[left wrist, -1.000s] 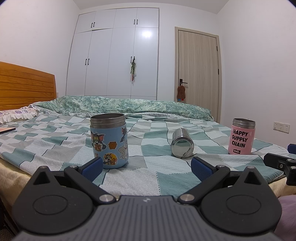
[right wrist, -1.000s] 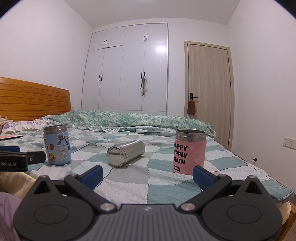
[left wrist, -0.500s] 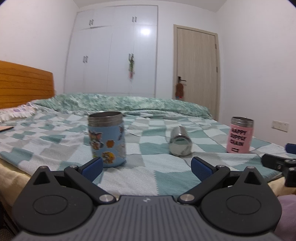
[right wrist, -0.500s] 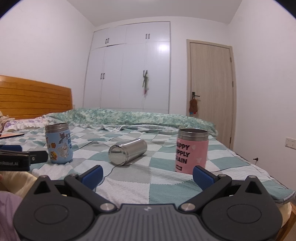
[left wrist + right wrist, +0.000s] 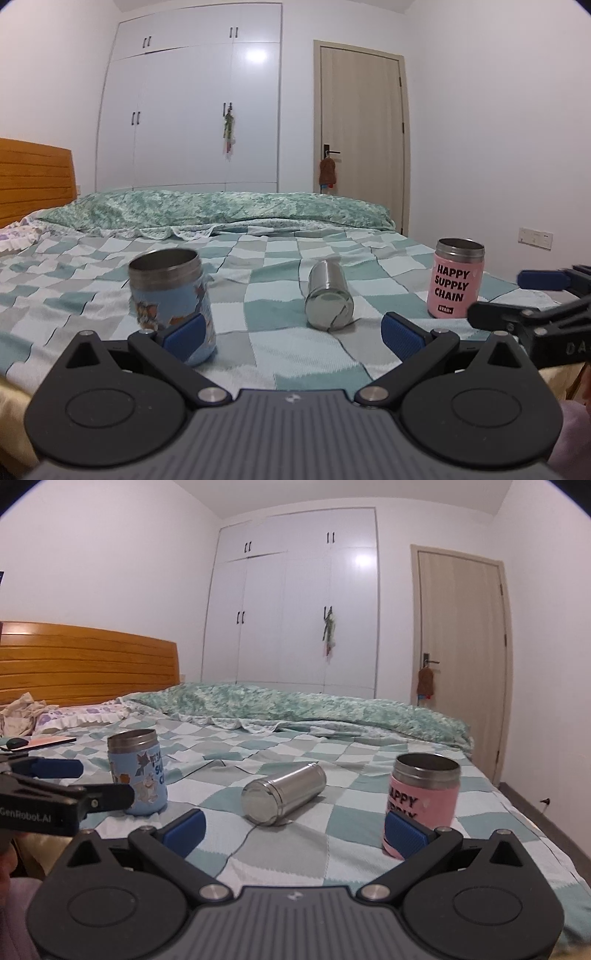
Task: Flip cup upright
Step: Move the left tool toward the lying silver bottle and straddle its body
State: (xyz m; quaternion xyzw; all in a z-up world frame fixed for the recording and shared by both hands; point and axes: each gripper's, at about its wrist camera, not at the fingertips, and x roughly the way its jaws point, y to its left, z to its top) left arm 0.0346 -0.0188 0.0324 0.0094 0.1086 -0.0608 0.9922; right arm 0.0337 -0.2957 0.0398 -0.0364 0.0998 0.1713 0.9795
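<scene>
A plain steel cup [image 5: 328, 295] lies on its side on the checked bedspread [image 5: 277, 354], its closed base toward me; it also shows in the right wrist view [image 5: 282, 794]. A blue sticker-covered cup [image 5: 171, 295] stands upright to its left, also seen in the right wrist view [image 5: 138, 775]. A pink "HAPPY SUPPLY CHAIN" cup [image 5: 456, 282] stands upright to its right, also seen in the right wrist view [image 5: 424, 797]. My left gripper [image 5: 293, 334] is open and empty, short of the steel cup. My right gripper [image 5: 293, 825] is open and empty, in front of the cups.
A rumpled green duvet [image 5: 221, 212] lies across the far side of the bed. A wooden headboard [image 5: 85, 664] and pillows are at the left. A white wardrobe [image 5: 192, 110] and a door [image 5: 362, 140] stand behind. A phone lies near the pillows [image 5: 48, 741].
Both grippers have risen and moved closer over the bed, so the cups look larger and are seen more from above. Each gripper shows further into the other's view. The cups have not moved.
</scene>
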